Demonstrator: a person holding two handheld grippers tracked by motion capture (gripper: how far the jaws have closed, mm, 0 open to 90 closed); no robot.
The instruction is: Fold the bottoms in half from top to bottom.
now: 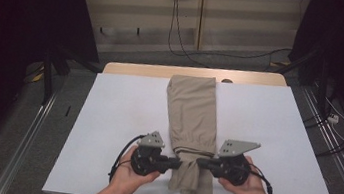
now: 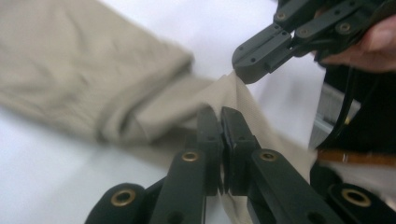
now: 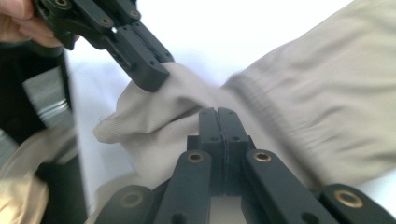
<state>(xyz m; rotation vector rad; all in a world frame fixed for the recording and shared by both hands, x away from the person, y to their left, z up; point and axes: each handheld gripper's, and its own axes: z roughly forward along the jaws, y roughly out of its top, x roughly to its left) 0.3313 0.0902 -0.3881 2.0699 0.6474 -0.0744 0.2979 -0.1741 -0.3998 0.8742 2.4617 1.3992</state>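
High view: beige folded garment (image 1: 192, 130), long and narrow, laid lengthwise down the middle of the white table (image 1: 117, 115), ribbed cuff end hanging just over the near edge. Left gripper (image 1: 177, 164) and right gripper (image 1: 198, 163) pointed inward at each other from either side, tips meeting the cloth just below the gathered cuff line. Each held in a hand, left hand (image 1: 132, 175), right hand (image 1: 249, 185). Black cables on the floor beyond the table.

Left gripper view: own jaws pressed together, a thin fold of beige cloth (image 2: 154, 116) pinched between them. Opposite gripper (image 2: 252, 70) beyond, tip biting the same raised ridge of fabric.

Right gripper view: own jaws closed tight, cloth (image 3: 187, 112) caught at the tips. Other gripper (image 3: 152, 79) at upper left, gripping the cuff fabric, bunched and lifted slightly off the white surface.
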